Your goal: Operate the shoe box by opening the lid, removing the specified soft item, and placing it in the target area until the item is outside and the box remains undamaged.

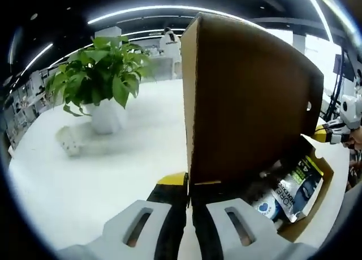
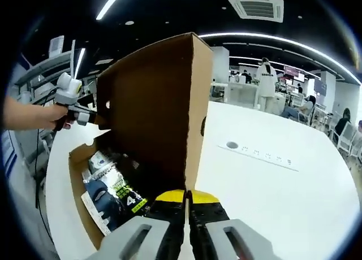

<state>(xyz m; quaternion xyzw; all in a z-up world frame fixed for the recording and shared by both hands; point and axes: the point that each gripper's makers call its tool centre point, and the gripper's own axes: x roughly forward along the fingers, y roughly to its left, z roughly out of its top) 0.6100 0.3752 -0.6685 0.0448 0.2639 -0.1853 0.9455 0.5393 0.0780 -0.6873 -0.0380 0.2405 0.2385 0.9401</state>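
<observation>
The brown cardboard shoe box lies on a white table with its lid standing raised. My left gripper is shut on the lid's near edge. Inside the box lies a dark soft item in a labelled plastic pack. My right gripper shows at the lid's far corner. In the right gripper view the lid rises over the box wall, and the right gripper is shut on the lid's edge. The packed item lies below. A hand holds the left gripper at the far corner.
A potted green plant in a white pot stands on the table to the left, with a small white object beside it. A round grommet and a printed strip mark the tabletop. People stand at desks far behind.
</observation>
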